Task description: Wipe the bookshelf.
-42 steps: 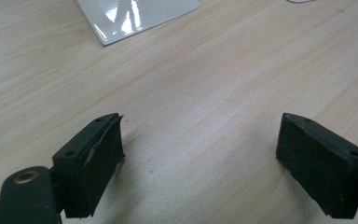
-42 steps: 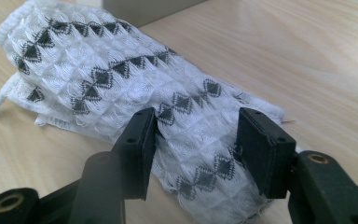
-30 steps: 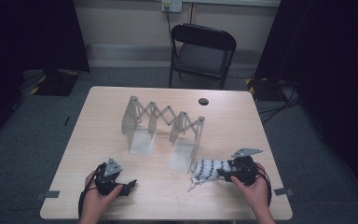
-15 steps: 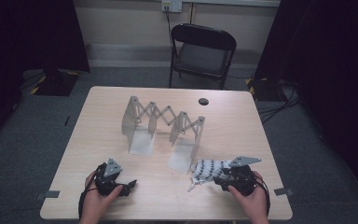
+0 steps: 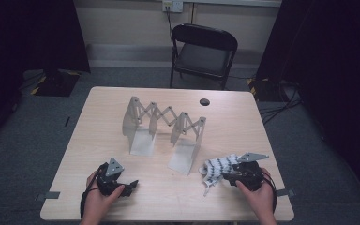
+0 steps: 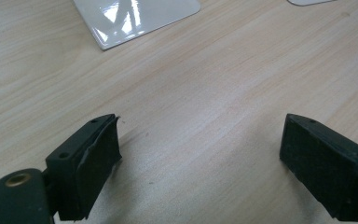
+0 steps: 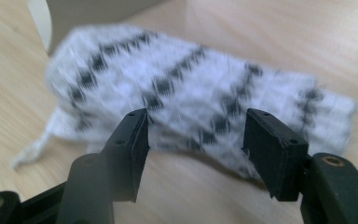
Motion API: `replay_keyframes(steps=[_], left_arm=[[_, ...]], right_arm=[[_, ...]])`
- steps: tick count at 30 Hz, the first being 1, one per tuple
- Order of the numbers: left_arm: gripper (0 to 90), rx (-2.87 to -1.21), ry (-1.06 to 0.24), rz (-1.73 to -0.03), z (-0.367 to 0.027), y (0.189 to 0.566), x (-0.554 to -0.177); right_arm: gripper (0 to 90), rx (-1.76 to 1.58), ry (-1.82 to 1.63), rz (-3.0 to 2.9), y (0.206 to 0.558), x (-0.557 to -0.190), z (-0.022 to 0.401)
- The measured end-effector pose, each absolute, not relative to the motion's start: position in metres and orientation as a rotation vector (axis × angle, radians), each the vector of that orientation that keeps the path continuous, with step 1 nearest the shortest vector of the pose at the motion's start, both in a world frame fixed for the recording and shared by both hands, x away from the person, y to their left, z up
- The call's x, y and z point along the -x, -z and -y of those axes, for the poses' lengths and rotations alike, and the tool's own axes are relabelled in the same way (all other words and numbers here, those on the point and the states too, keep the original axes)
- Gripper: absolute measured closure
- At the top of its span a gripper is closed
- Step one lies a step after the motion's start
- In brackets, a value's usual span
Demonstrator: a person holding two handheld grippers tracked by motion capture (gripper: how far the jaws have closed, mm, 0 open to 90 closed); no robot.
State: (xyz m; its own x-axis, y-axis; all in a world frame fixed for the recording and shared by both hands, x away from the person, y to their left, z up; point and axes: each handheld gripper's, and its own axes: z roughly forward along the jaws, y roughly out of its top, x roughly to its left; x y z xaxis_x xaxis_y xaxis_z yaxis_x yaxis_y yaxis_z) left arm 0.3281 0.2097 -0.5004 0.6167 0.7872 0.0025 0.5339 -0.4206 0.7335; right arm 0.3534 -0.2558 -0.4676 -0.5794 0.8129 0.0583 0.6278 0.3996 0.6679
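Sock [image 7: 196,107] near right, just beyond my right gripper [image 7: 193,149], jaws apart, nothing grasped, lined up to pinch. Left gripper [image 6: 200,149] spread, idle, empty.

Patterned cloth [image 7: 191,112] blurred, small dark disc [image 5: 204,101] on table — too small to identify

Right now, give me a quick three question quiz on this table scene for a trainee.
1. True or false: the left gripper holds the patterned cloth.
2. Which thing lies nearest the right gripper? A: the black disc B: the patterned cloth C: the folding chair
3. Fill in: the accordion rack stands on the ____.

Key: 1 false, its jaws are open over bare table. 2 B. 3 table.
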Motion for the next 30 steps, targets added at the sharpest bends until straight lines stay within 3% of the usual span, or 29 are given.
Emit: replay_keyframes(steps=[7, 9, 13, 17, 22, 30], left_arm=[[11.6, -2.122, -0.454, -1.036, -0.209, 0.500, -0.328], [11.6, -2.125, -0.455, -1.032, -0.209, 0.500, -0.328], [11.5, -2.122, -0.453, -1.036, -0.209, 0.500, -0.328], [11.1, -2.127, -0.455, -1.035, -0.209, 0.500, -0.329], [11.0, -2.130, -0.456, -1.031, -0.209, 0.500, -0.329], [10.8, -2.122, -0.452, -1.038, -0.208, 0.501, -0.329]], right_arm=[[43.0, -1.190, -1.078, -2.349, 0.447, -0.358, 0.231], [49.1, -1.162, -1.102, -2.381, 0.449, -0.360, 0.218], [49.0, -1.093, -1.036, -2.459, 0.462, -0.360, 0.196], [47.4, -1.088, -1.031, -2.475, 0.469, -0.351, 0.200], [43.5, -1.093, -0.993, -2.457, 0.467, -0.339, 0.219], [24.2, -1.197, -0.936, -2.353, 0.464, -0.325, 0.248]])
